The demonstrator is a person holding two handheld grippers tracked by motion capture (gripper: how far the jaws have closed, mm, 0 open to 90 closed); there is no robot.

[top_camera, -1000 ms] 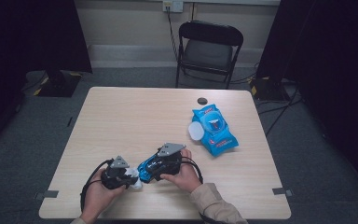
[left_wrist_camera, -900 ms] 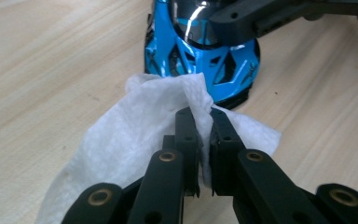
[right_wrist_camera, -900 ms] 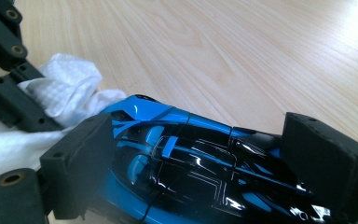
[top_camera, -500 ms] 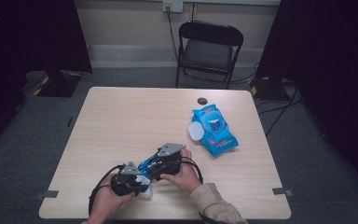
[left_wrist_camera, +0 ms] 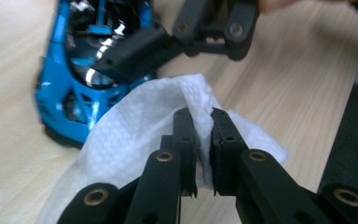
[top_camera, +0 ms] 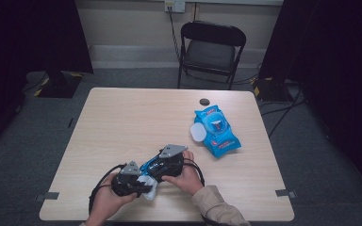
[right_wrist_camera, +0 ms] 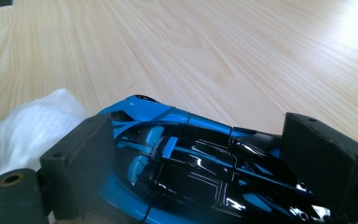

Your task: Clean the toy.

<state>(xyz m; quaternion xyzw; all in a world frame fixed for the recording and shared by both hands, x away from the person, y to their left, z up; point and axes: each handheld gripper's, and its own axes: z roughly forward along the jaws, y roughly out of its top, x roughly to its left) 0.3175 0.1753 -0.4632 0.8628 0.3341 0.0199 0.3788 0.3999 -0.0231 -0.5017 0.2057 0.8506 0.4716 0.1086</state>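
A blue and black toy car (right_wrist_camera: 182, 163) lies between the two pads of my right gripper (right_wrist_camera: 196, 154), which is shut on its sides. In the high view the car (top_camera: 152, 167) is just above the table's front part, with the right gripper (top_camera: 158, 165) pointing left. My left gripper (left_wrist_camera: 201, 114) is shut on a fold of a white wipe (left_wrist_camera: 135, 135). The wipe hangs against the end of the car (left_wrist_camera: 70, 93). In the high view the left gripper (top_camera: 140, 184) and the wipe (top_camera: 149, 190) sit just left of the car.
A blue pack of wipes (top_camera: 215, 130) with its white lid (top_camera: 198, 132) flipped open lies on the right half of the table (top_camera: 122, 117). A small dark disc (top_camera: 204, 101) sits near the far edge. A black folding chair (top_camera: 210, 49) stands behind the table.
My left hand with the wipe has shifted a little to the right, up against the car's end. The right hand and the car have stayed put.
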